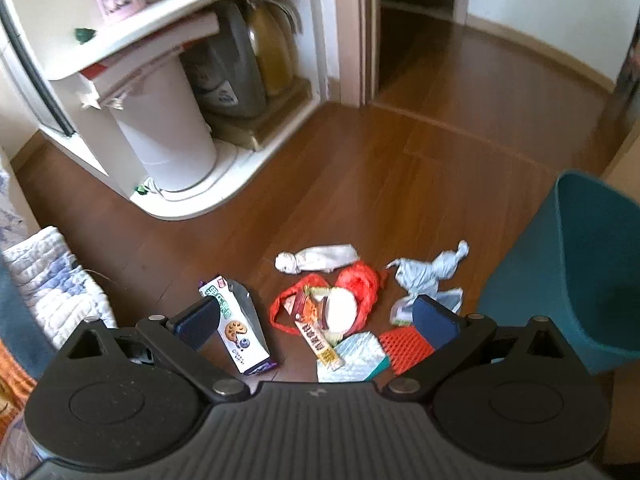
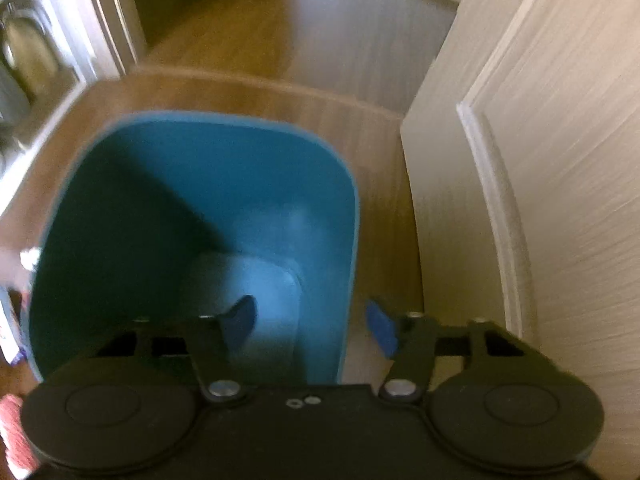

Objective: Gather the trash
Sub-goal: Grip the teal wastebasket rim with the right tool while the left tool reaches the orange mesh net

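The bin (image 2: 192, 216) looks empty; all the trash (image 1: 332, 312) lies on the floor (image 1: 360, 184) beside it. Left tongs (image 1: 316, 320) gape over the pile; right tongs (image 2: 308, 324) straddle the bin's rim, apart, gripping nothing.

The right gripper (image 2: 310, 326) hangs over a teal bin (image 2: 208, 216), its blue fingers (image 2: 240, 320) apart, seemingly astride the bin's near right wall; nothing sits between them.
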`<action>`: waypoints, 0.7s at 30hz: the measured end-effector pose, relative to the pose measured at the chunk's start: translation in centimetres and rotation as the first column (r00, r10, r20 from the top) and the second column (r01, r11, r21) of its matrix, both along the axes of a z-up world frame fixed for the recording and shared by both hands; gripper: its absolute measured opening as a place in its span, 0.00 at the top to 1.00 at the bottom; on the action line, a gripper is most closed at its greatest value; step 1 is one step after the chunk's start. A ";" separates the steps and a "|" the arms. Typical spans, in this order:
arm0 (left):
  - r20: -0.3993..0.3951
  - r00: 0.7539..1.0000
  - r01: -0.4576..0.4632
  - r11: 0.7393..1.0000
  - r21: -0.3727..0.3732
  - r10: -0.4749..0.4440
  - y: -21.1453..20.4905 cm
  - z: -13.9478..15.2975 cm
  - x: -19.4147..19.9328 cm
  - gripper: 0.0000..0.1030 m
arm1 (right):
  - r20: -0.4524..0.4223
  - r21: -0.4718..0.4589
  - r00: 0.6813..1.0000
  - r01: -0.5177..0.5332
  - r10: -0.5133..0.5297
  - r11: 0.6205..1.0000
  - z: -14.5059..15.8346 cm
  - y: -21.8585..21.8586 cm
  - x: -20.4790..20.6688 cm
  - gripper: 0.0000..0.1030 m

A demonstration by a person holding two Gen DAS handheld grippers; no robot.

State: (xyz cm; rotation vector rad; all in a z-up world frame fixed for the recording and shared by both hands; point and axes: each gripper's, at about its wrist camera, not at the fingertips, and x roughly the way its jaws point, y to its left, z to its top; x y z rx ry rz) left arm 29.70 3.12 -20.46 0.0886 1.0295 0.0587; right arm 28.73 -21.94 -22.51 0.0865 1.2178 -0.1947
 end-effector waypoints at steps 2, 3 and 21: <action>-0.013 1.000 0.018 1.000 0.011 -0.018 -0.1 -1.1 0.4 0.00 | -0.013 -0.011 1.000 -0.012 0.012 1.000 -0.3 0.2 0.4 0.56; -0.020 1.000 0.023 1.000 0.010 -0.023 -0.2 -1.6 0.7 0.00 | -0.011 -0.019 1.000 -0.015 0.015 1.000 -0.4 0.2 0.4 0.60; -0.140 0.975 0.167 0.984 -0.055 -0.174 -0.3 -10.2 4.1 0.00 | -0.008 -0.117 1.000 -0.012 0.011 0.993 -2.2 0.5 2.0 0.94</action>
